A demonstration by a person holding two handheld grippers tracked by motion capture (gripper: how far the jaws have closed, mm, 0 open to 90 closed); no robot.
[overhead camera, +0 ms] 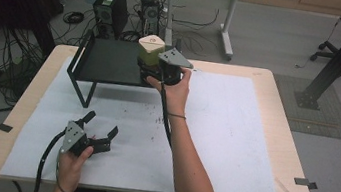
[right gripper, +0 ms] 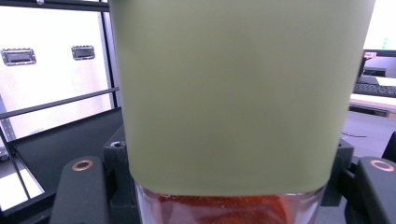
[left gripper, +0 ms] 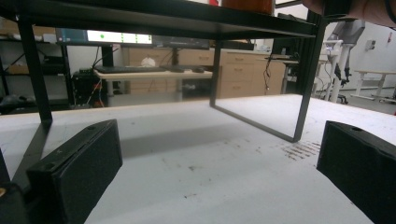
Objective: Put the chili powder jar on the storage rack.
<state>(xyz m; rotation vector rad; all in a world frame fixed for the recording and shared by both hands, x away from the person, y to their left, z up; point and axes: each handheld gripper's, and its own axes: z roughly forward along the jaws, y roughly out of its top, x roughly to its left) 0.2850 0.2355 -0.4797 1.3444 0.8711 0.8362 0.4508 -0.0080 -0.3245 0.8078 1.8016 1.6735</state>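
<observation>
1. The right claw [overhead camera: 154,71] is clamped on a jar [overhead camera: 150,49] with an olive-green lid; one jaw stands on each side of its clear lower part.
2. The jar stands upright at the right end of the black shelf [overhead camera: 108,60], near the far edge of the worktop [overhead camera: 236,115].
3. In the right gripper view the lid [right gripper: 233,93] sits above red-orange contents [right gripper: 224,207] seen through the glass.
4. The left claw [overhead camera: 101,127] has its jaws wide apart and grips nothing; it is low over the white sheet [overhead camera: 221,148], near the front, well apart from the jar.
5. In the left gripper view that claw [left gripper: 219,168] faces the shelf's legs [left gripper: 306,79].
</observation>
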